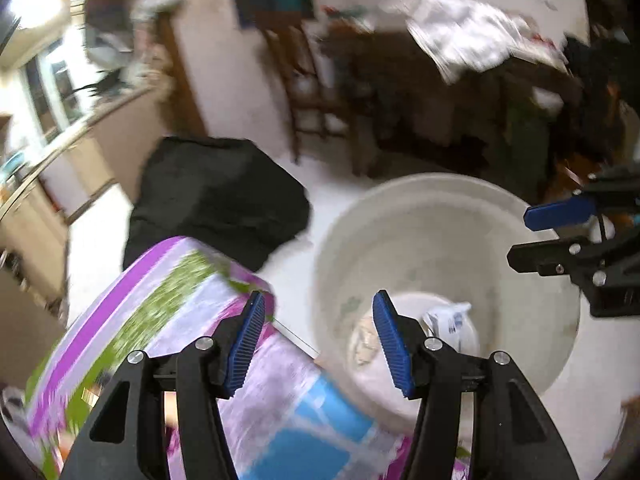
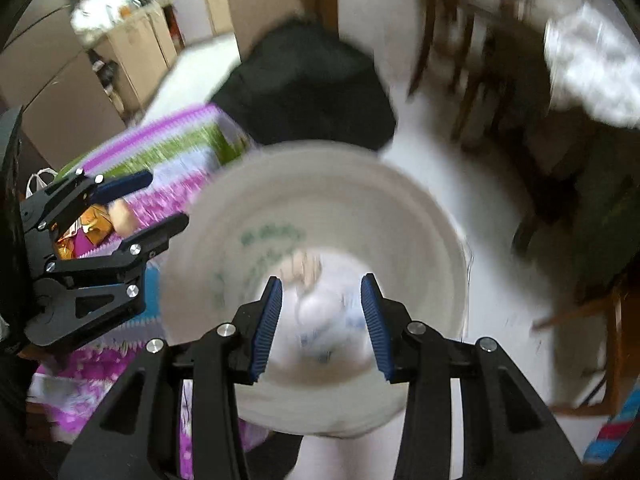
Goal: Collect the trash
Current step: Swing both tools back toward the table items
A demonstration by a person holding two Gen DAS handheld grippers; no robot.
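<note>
A white floor (image 1: 304,200) is seen, with wooden chairs (image 1: 304,80) and cabinets (image 2: 132,40) behind. One black bag (image 1: 216,196), one purple-patterned sack (image 1: 168,312) and one white bucket (image 1: 420,208) stand together; crumpled trash (image 1: 452,320) lies inside the bucket. Both the left claw (image 1: 320,344) and right claw (image 2: 320,328) are held apart, empty.

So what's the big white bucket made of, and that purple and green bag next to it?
The white bucket looks like plastic: smooth, slightly glossy walls with faint ridged rings and a green print inside. The purple and green bag looks like thin printed plastic or woven sacking; it creases and bulges softly, but blur hides its weave, so I can't say which.
</note>
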